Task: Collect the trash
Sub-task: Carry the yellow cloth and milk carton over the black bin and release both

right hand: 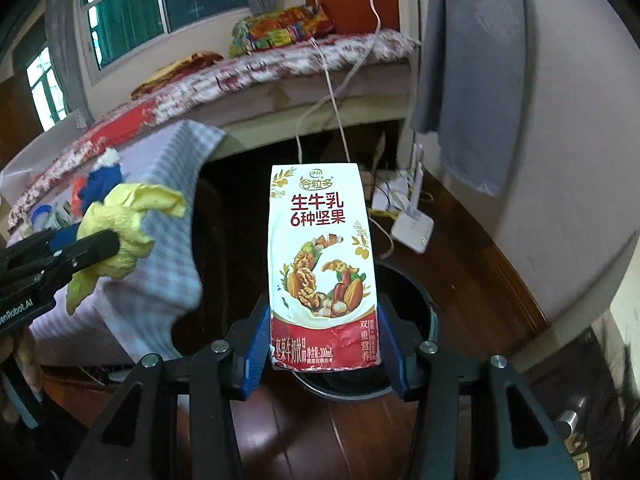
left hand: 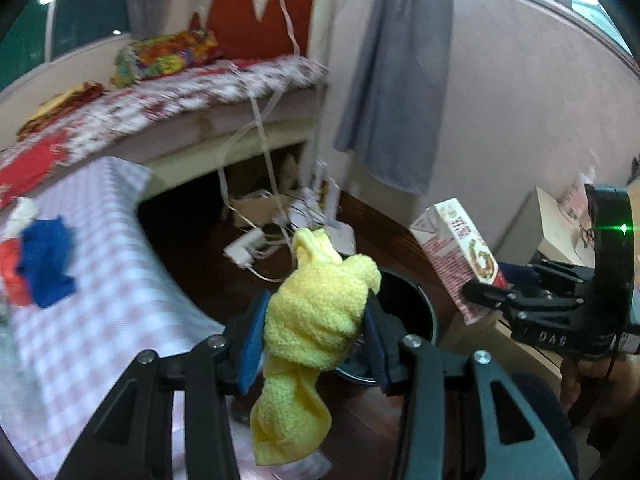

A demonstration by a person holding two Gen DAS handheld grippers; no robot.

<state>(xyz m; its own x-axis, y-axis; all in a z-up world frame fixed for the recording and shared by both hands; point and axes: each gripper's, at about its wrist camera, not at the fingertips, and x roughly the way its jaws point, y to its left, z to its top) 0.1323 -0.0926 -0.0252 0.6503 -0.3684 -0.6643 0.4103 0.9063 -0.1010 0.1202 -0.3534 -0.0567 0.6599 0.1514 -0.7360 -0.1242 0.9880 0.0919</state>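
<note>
The left tongs (left hand: 316,332) clamp a soft, limp yellow knitted cloth (left hand: 316,312) at its bunched middle, its ends flopping. The right tongs (right hand: 324,340) pinch a light, stiff-sided milk carton (right hand: 322,264) near its base; squeezing harder would likely crumple it. Both hang just above the black bin (right hand: 420,300) on the wooden floor (right hand: 480,272).

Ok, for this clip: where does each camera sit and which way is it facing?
Left wrist: rides the left tongs, looking forward and down past the yellow cloth they grip toward the black bin; right tongs at right.
Right wrist: rides the right tongs, looking down past the milk carton they grip, bin behind; left tongs at left.
Shared: bin, bed, checked cloth, both items.
</note>
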